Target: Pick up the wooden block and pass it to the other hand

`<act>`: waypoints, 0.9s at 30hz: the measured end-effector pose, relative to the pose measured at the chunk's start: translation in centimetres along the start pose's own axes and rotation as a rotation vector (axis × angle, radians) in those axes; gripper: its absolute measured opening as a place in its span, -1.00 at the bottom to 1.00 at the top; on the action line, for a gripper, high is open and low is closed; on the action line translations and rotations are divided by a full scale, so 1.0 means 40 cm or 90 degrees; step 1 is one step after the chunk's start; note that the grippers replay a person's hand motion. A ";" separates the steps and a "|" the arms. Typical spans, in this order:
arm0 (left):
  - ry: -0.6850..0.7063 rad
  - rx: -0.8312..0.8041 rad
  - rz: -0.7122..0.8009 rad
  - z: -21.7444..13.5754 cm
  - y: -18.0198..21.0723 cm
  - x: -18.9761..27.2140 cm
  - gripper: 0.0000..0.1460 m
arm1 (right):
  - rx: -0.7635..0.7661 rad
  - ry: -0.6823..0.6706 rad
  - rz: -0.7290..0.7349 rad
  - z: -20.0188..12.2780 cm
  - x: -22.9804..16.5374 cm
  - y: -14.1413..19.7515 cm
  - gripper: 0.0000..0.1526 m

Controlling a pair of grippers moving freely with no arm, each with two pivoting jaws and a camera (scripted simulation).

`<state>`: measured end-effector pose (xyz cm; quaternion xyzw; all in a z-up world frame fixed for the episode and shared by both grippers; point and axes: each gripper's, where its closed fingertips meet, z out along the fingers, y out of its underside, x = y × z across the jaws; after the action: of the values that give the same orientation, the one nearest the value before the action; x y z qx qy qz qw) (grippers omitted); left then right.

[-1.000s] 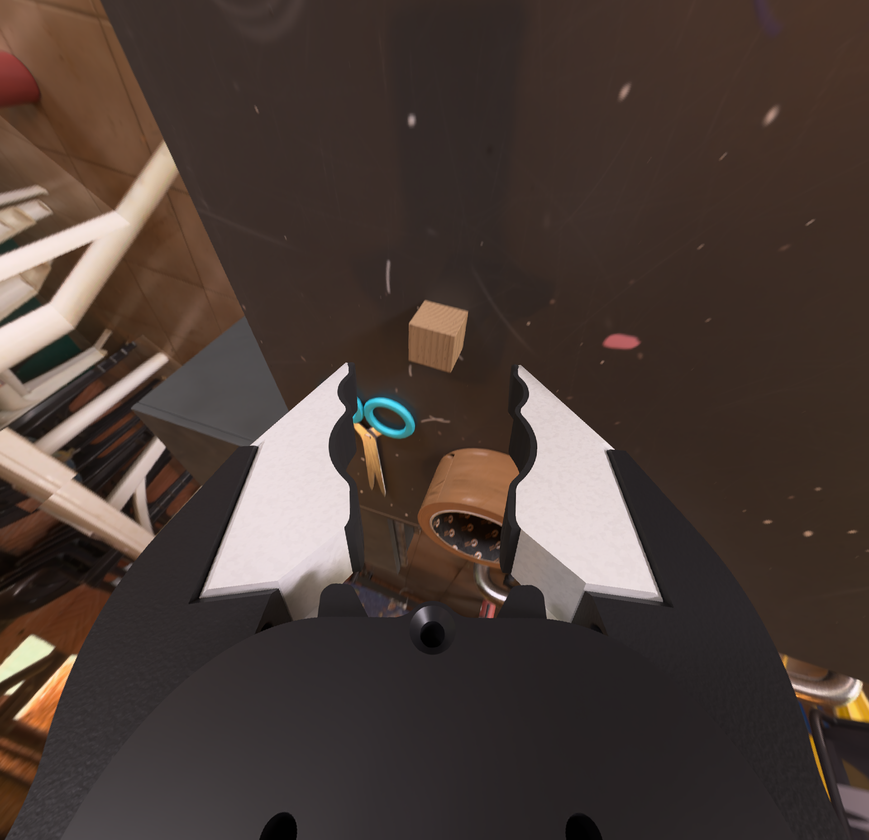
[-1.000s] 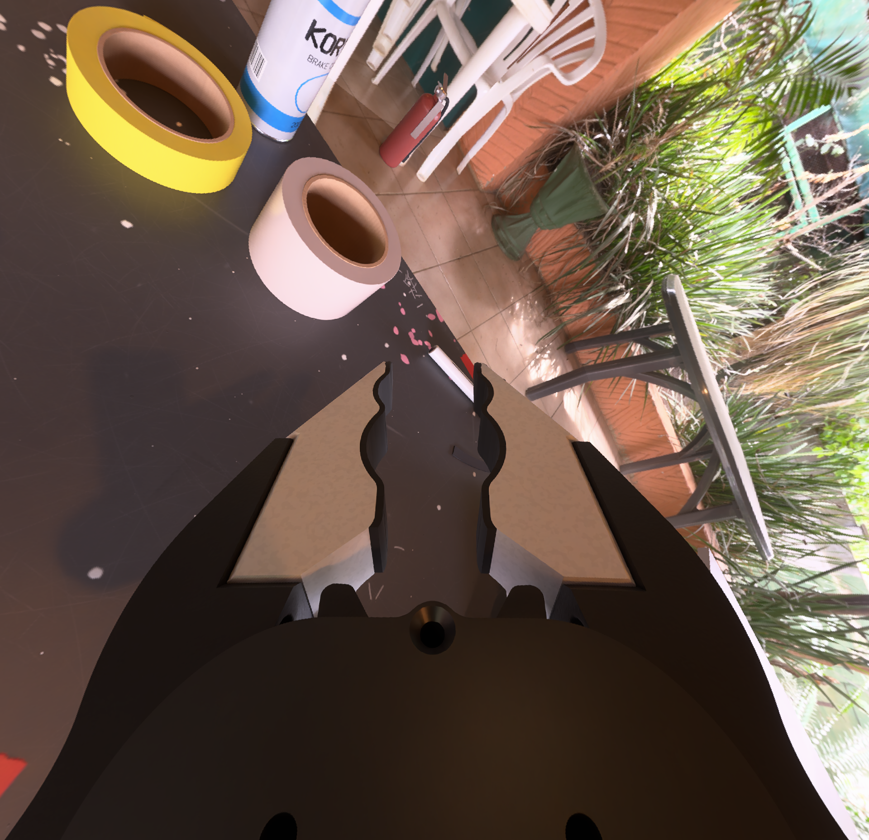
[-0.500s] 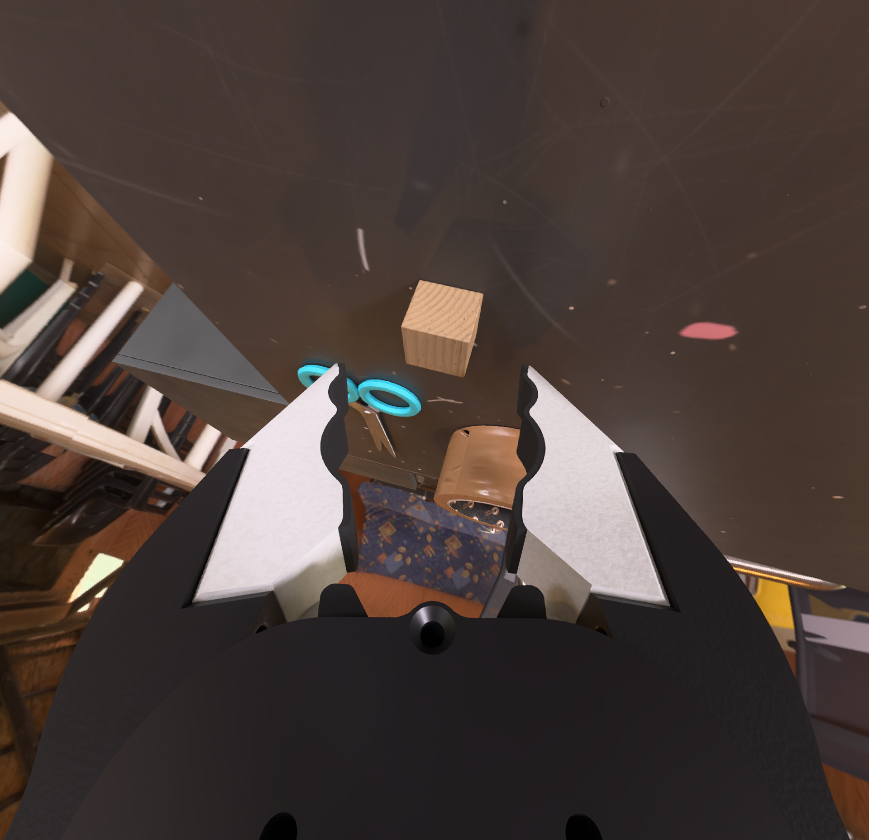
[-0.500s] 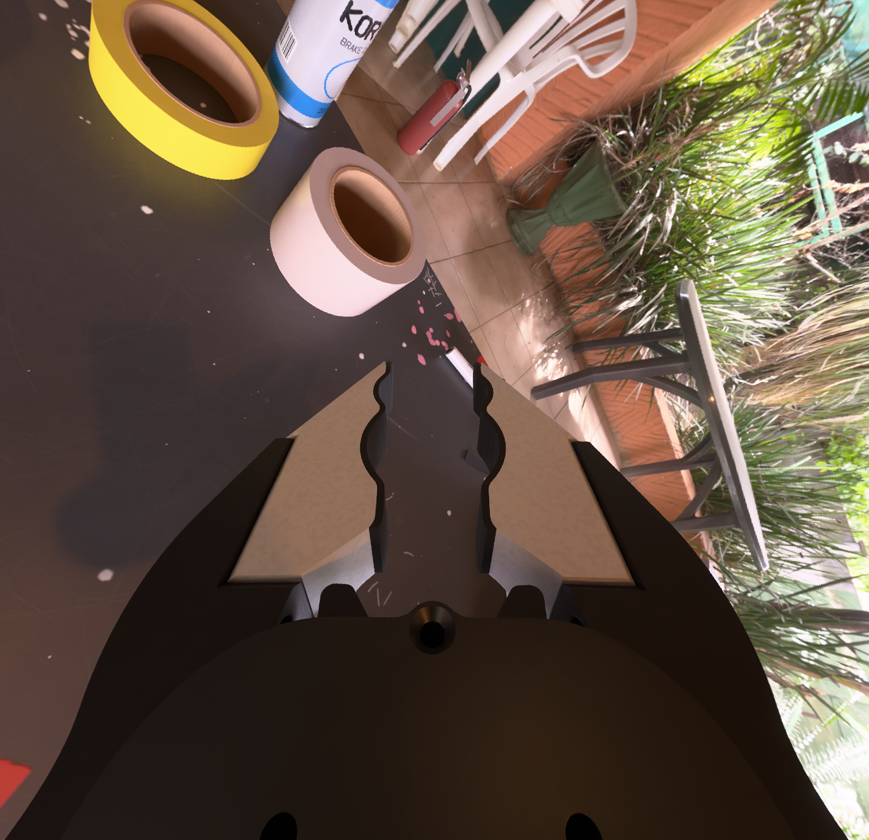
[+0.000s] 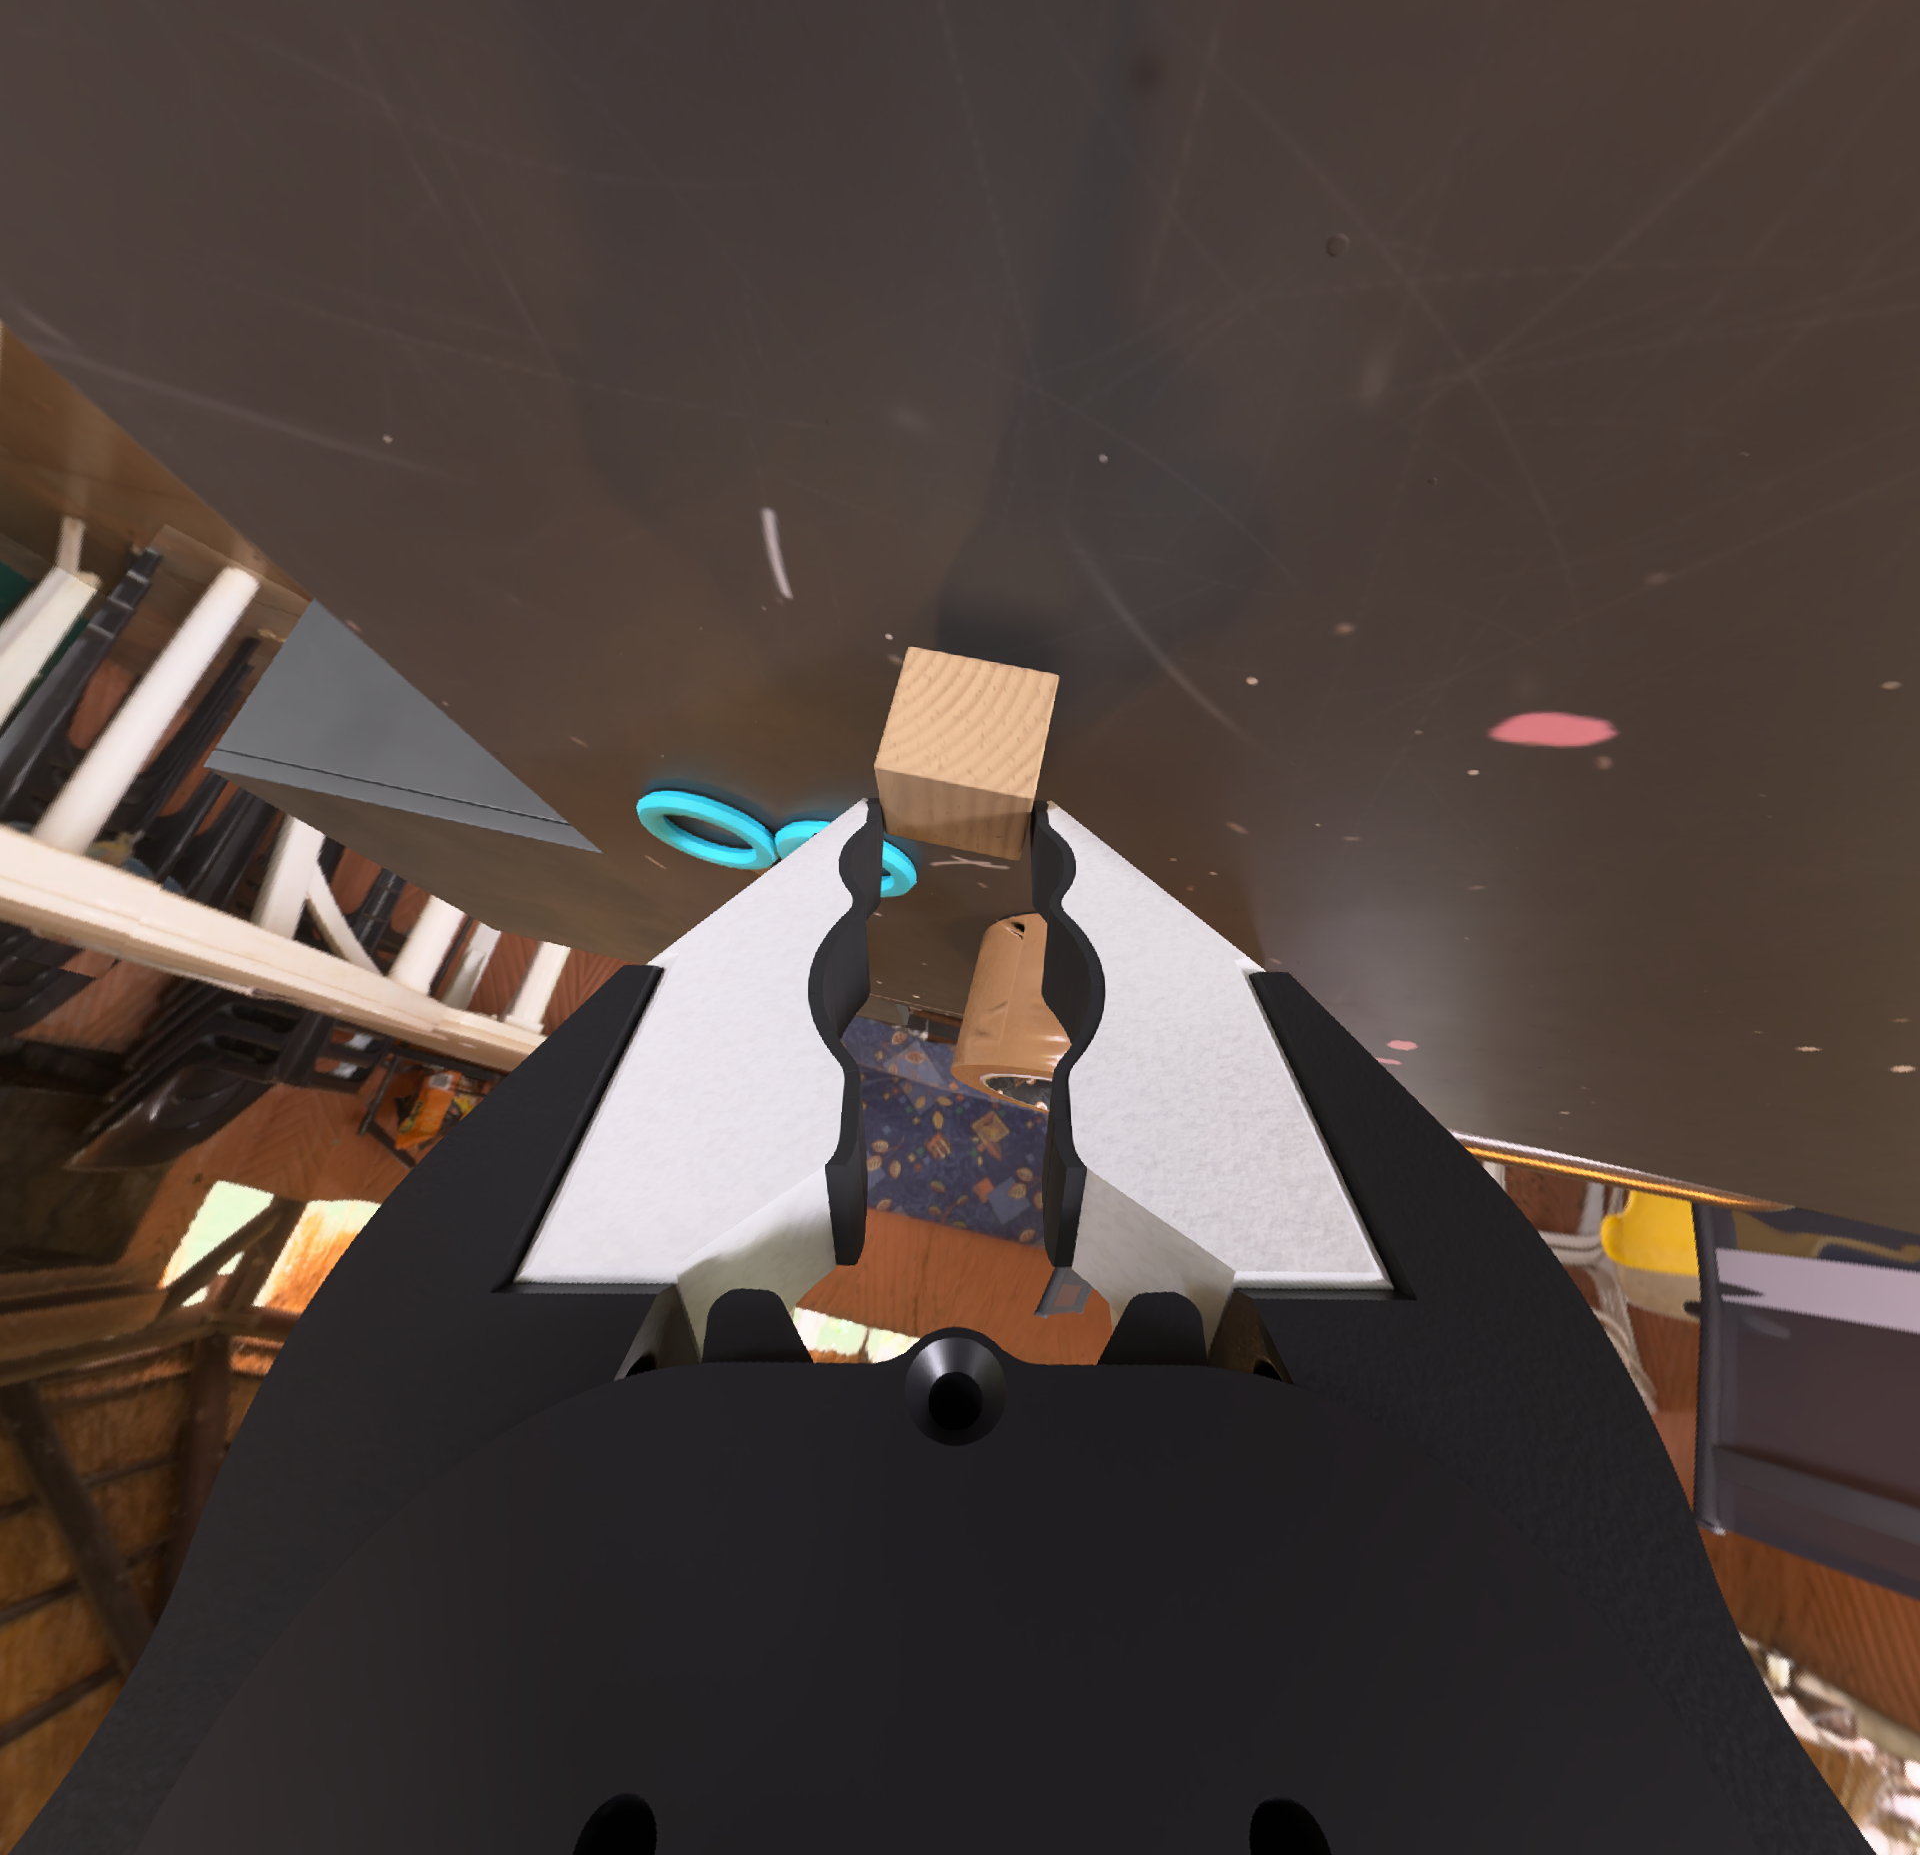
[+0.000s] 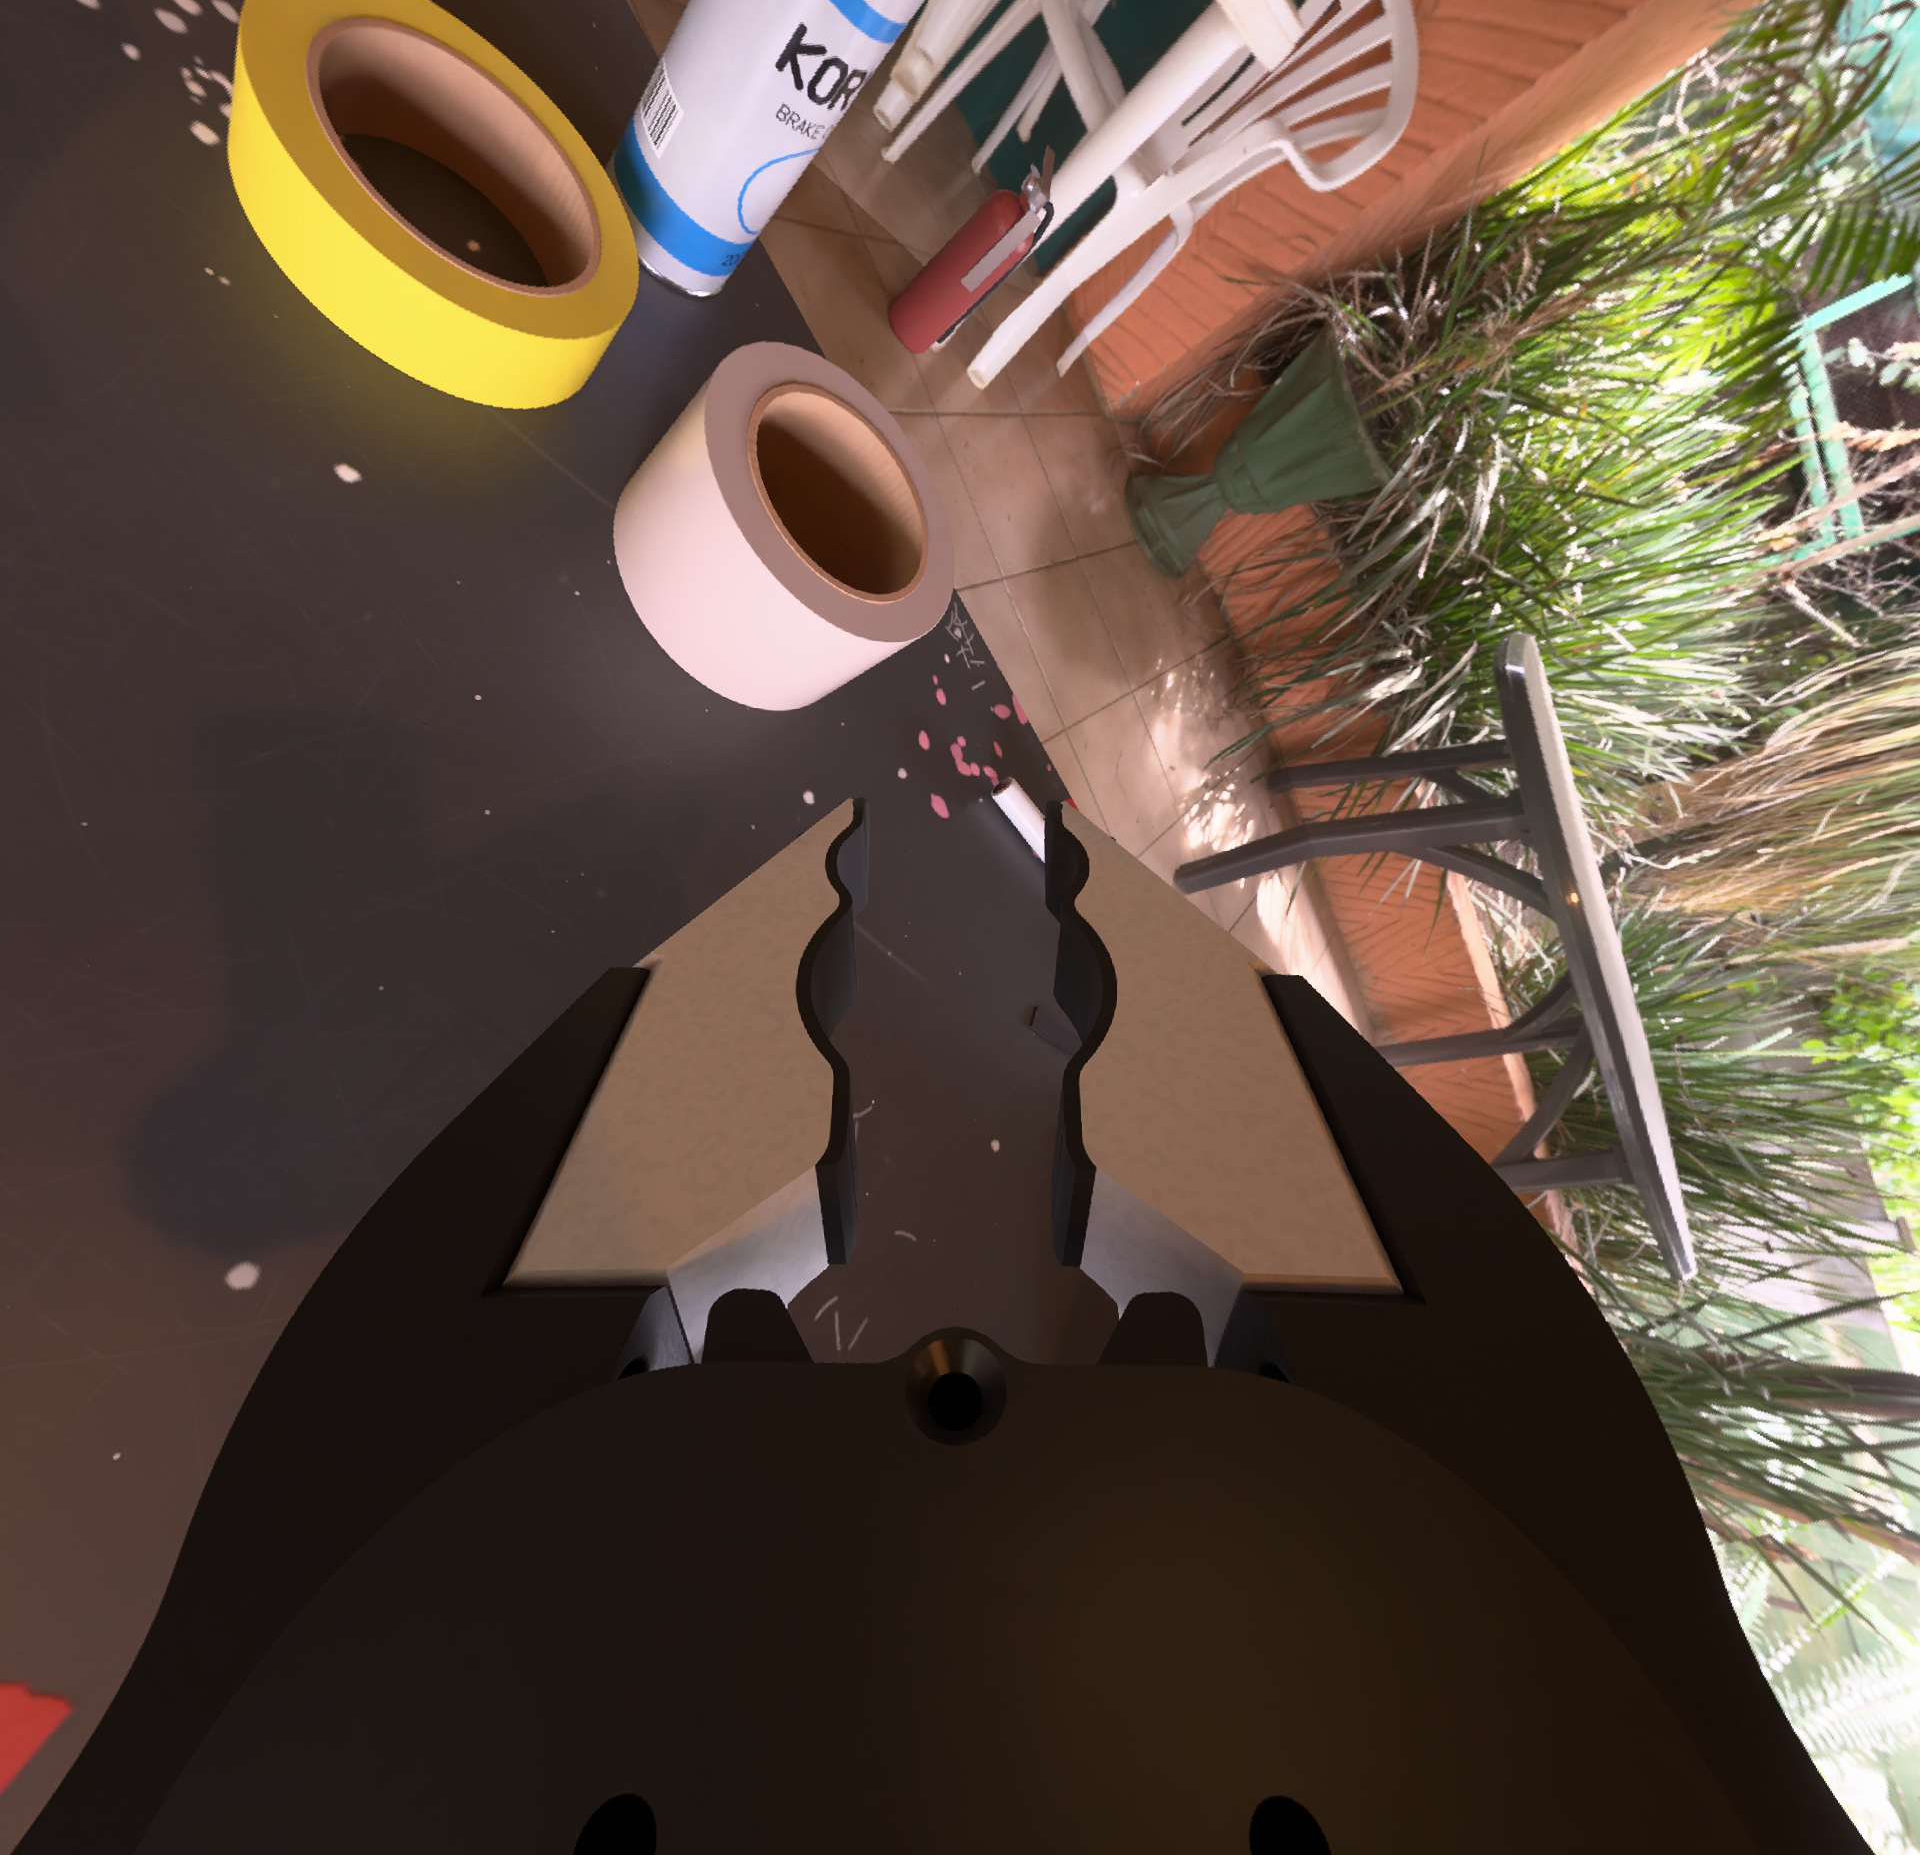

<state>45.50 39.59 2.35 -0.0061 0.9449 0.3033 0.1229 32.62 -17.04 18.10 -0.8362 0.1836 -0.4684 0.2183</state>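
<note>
The wooden block (image 5: 966, 751), a small light cube, sits on the dark table (image 5: 1351, 351) in the left wrist view. My left gripper (image 5: 956, 813) has its jaws narrowed onto the block's near end. Both fingertips (image 5: 1051, 839) press its sides, so only the tips hold it. My right gripper (image 6: 954, 818) is open and empty, low over the dark table (image 6: 260, 766) near its edge. The block does not show in the right wrist view.
Blue scissor handles (image 5: 707, 829) lie just left of the block, and a brown tape roll (image 5: 1003, 1005) lies just beyond it. Ahead of the right gripper are a pale tape roll (image 6: 779, 527), a yellow tape roll (image 6: 416, 184), a spray can (image 6: 769, 112) and a white marker (image 6: 1018, 818) by the table edge.
The left gripper's jaws have closed from wide open onto the block's sides after lining up with it. The right gripper has drifted slightly and stays open.
</note>
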 end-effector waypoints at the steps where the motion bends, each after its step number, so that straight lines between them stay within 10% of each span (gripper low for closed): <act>1: -0.004 0.006 -0.005 -0.007 0.002 0.002 -0.61 | 0.002 0.000 0.000 -0.001 0.000 -0.002 -0.56; 16: 0.013 0.220 -0.099 -0.123 0.016 0.086 -0.61 | -0.014 -0.010 -0.019 -0.006 -0.022 -0.016 -0.54; 27: 0.098 0.422 -0.132 -0.227 -0.034 0.159 -0.61 | -0.043 -0.172 -0.117 -0.071 -0.085 0.038 -0.39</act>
<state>37.36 33.67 7.21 -0.0847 0.9928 -0.0354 0.0771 28.35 -17.14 16.21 -0.9116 0.0910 -0.3636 0.1690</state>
